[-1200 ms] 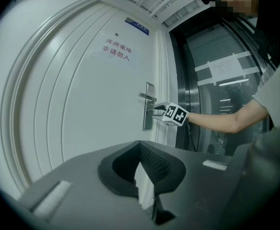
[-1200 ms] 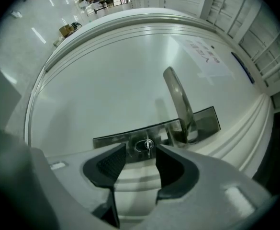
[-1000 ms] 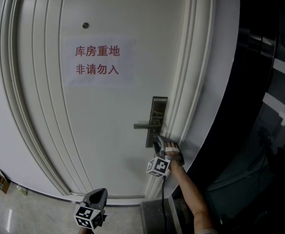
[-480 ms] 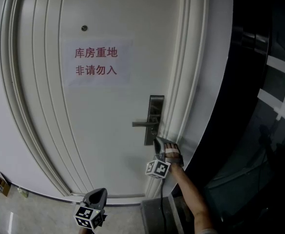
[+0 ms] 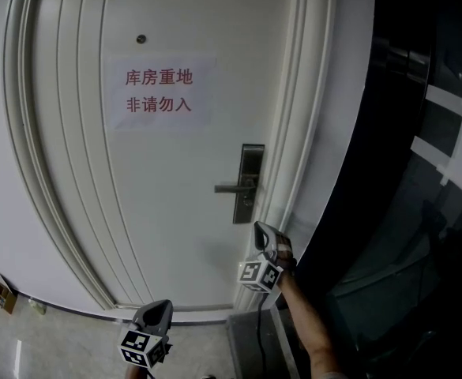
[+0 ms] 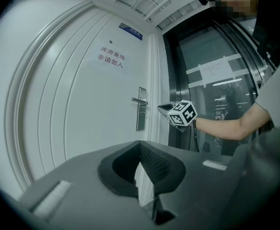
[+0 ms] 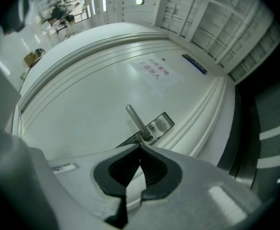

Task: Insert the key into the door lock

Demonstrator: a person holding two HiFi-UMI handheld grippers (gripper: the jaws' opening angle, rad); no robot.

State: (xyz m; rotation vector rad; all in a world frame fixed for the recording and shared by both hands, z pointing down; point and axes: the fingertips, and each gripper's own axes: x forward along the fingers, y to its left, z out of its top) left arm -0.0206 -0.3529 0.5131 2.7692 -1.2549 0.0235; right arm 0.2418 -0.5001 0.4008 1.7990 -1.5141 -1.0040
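Note:
A steel lock plate (image 5: 249,181) with a lever handle (image 5: 232,187) sits on the white door (image 5: 159,212). Just below and right of the plate, my right gripper (image 5: 258,227) points at the door with its fingertips off the plate. Its jaws have just been closing and are now shut, with nothing between them. In the right gripper view, the handle (image 7: 136,120) and plate (image 7: 160,124) lie just past the closed tips (image 7: 140,148). My left gripper (image 5: 161,305) hangs low and is shut (image 6: 140,143) on nothing. I see no key in any view.
A paper notice (image 5: 159,90) with red characters hangs under a peephole (image 5: 141,39). Raised mouldings (image 5: 302,133) frame the door. A dark glass wall (image 5: 428,172) runs along the right. A dark box (image 5: 250,342) stands on the floor by the right arm.
My right gripper has dropped away from the bottom of the lock plate and rolled. The left gripper has barely shifted.

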